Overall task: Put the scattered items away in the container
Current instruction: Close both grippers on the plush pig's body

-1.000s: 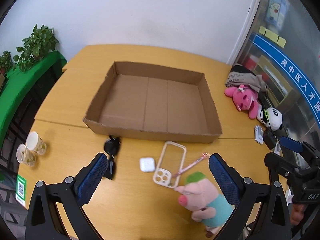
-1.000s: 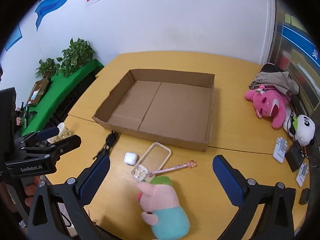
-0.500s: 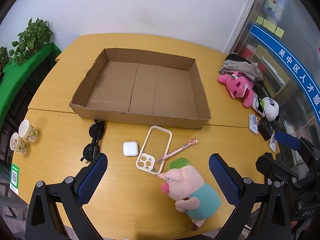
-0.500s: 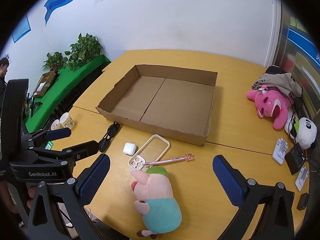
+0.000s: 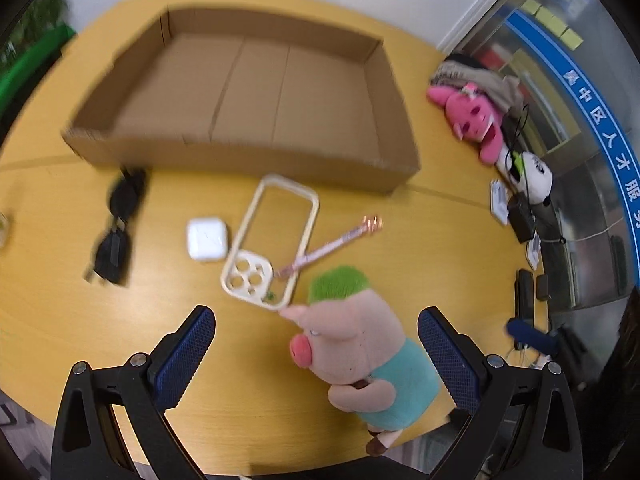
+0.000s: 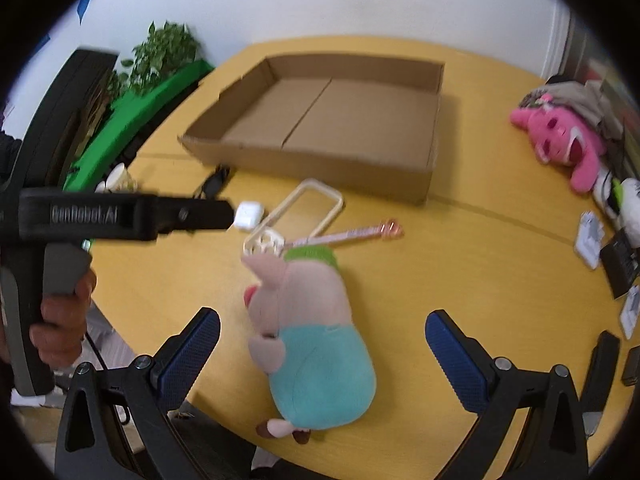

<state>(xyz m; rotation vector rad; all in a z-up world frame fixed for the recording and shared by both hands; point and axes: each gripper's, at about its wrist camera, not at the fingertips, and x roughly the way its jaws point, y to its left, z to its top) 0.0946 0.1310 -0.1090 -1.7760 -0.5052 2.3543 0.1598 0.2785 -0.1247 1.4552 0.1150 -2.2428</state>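
Note:
An empty cardboard box (image 5: 256, 92) (image 6: 340, 112) sits mid-table. In front of it lie black sunglasses (image 5: 116, 224) (image 6: 214, 182), a white earbud case (image 5: 206, 238) (image 6: 247, 215), a cream phone case (image 5: 272, 240) (image 6: 296, 216), a pink pen (image 5: 332, 244) (image 6: 352, 234) and a plush pig (image 5: 360, 352) (image 6: 304, 320) in a teal shirt. My left gripper (image 5: 316, 356) is open and empty, just above the pig's head. My right gripper (image 6: 322, 358) is open and empty over the pig's body. The left gripper's body shows in the right wrist view (image 6: 120, 216).
A pink plush (image 5: 476, 120) (image 6: 560, 136), a panda toy (image 5: 534, 178), grey cloth and small electronics (image 6: 592, 236) crowd the table's right edge. Paper cups (image 6: 118, 178) stand at the left edge. Green plants (image 6: 160, 56) are beyond the table on the left.
Both grippers have moved down and forward toward the plush pig, which now looms larger between the fingers. The items on the table have not moved. Both views are motion-blurred.

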